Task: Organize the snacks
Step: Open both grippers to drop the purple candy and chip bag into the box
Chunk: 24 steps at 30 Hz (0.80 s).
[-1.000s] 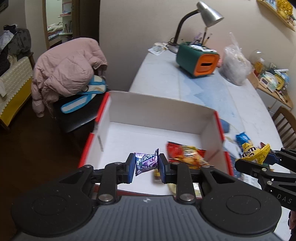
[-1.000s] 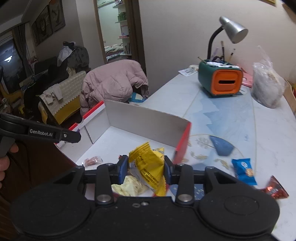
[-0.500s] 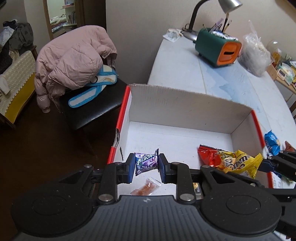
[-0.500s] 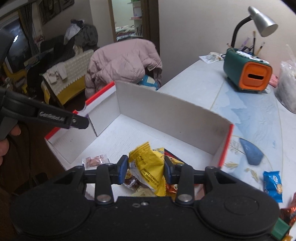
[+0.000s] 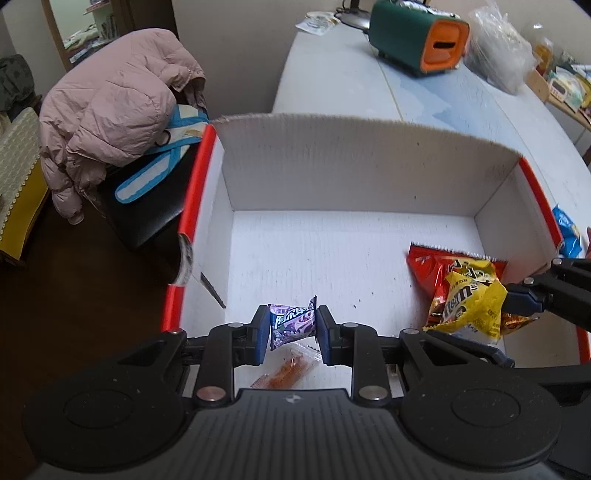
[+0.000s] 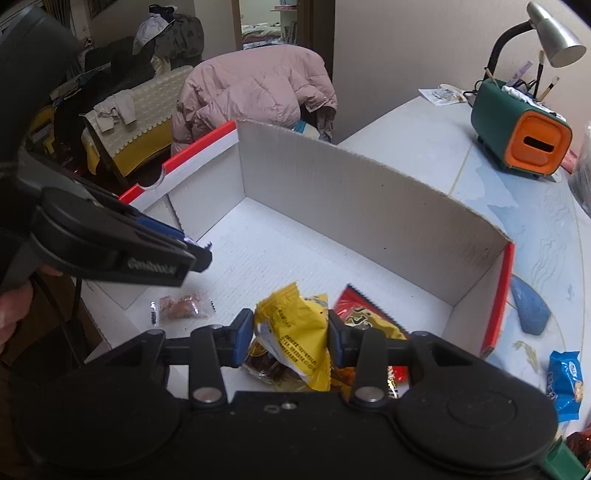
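Note:
A white cardboard box (image 5: 369, 173) with red rims sits at the table's near end. My left gripper (image 5: 291, 326) is shut on a small purple candy packet (image 5: 290, 323) and holds it over the box's near left part. My right gripper (image 6: 291, 334) is shut on a yellow M&M's bag (image 6: 295, 339), held over the box's near right part; the bag also shows in the left wrist view (image 5: 471, 299). A red snack bag (image 5: 430, 266) and a small clear packet of orange snack (image 5: 290, 371) lie on the box floor.
A blue snack packet (image 6: 563, 384) and a dark red wrapper (image 6: 578, 441) lie on the table right of the box. A green and orange holder (image 6: 524, 133), a desk lamp (image 6: 554, 33) and a clear plastic bag (image 5: 498, 59) stand further back. A chair with a pink jacket (image 5: 118, 110) stands left.
Both grippers have moved forward and down over the box with their packets still held. The yellow bag came from the table side to above the red bag.

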Each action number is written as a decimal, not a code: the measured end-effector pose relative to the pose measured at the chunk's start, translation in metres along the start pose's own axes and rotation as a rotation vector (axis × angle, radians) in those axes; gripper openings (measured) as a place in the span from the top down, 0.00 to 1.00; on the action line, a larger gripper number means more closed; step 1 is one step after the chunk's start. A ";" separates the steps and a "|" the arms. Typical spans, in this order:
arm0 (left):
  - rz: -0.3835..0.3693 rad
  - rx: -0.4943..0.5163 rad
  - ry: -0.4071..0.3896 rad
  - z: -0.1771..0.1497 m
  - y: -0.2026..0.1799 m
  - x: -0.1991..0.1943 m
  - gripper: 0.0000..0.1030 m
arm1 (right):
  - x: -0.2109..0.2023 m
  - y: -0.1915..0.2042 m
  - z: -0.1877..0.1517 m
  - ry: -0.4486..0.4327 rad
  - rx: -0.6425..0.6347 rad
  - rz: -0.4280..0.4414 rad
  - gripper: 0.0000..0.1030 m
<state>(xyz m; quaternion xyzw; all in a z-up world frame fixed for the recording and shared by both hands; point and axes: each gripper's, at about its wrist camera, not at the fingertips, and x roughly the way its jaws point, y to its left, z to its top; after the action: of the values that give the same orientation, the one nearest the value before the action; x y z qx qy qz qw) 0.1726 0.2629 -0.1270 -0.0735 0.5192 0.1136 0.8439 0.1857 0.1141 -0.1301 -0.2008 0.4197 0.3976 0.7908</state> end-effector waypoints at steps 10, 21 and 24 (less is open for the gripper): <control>-0.007 0.018 0.008 -0.003 -0.001 0.001 0.73 | 0.005 0.007 -0.002 0.020 -0.020 -0.001 0.52; -0.045 -0.016 -0.004 -0.009 0.001 -0.009 0.63 | -0.012 0.005 -0.009 -0.024 0.005 0.000 0.27; -0.059 -0.022 -0.022 -0.010 -0.001 -0.016 0.46 | -0.019 0.003 -0.011 -0.037 0.024 0.002 0.23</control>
<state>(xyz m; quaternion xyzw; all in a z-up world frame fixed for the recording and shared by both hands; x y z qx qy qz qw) 0.1569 0.2578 -0.1174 -0.0969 0.5064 0.0954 0.8515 0.1717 0.1001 -0.1208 -0.1833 0.4099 0.3971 0.8004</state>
